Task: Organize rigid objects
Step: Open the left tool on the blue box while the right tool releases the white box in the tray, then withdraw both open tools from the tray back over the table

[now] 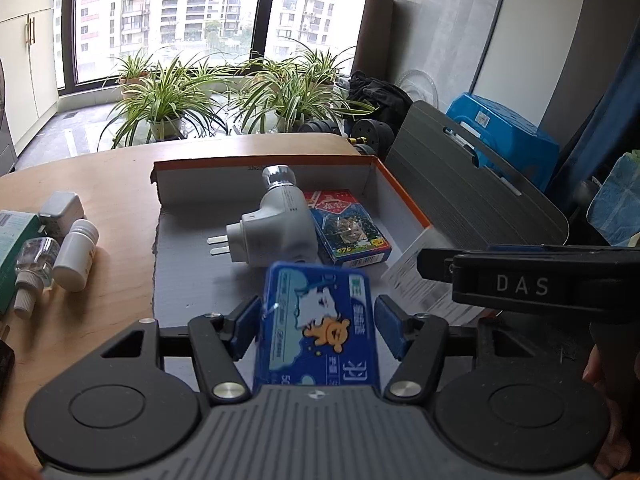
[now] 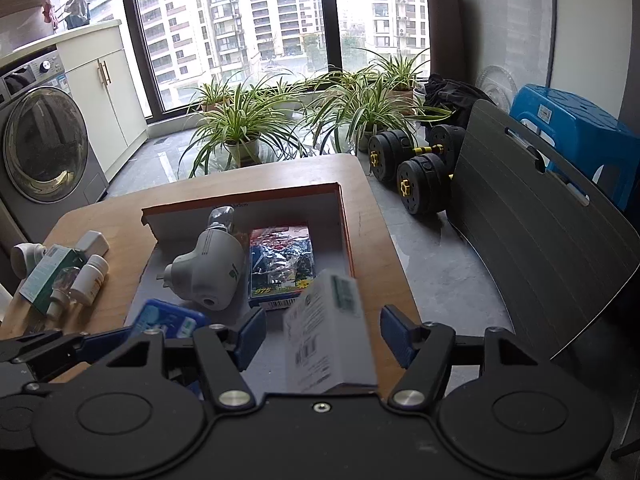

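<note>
My left gripper point(image 1: 318, 330) has its pads apart around a blue pack with a cartoon bear point(image 1: 320, 328), which stands tilted over the near end of the orange-rimmed cardboard box point(image 1: 404, 196); the left pad touches it, the right shows a small gap. My right gripper point(image 2: 322, 334) is open, with a white printed carton point(image 2: 330, 332) loose and blurred between its pads. Inside the box lie a white plug-in device point(image 1: 280, 228) and a blue card pack point(image 1: 348, 228). The blue pack also shows in the right wrist view point(image 2: 168, 318).
On the wooden table point(image 1: 100, 184) left of the box lie a white bottle point(image 1: 76, 256), a clear bottle point(image 1: 34, 268), a white adapter point(image 1: 62, 210) and a green carton point(image 1: 12, 240). A grey chair back point(image 2: 532, 232), dumbbells point(image 2: 404, 168) and potted plants point(image 2: 240, 128) stand beyond.
</note>
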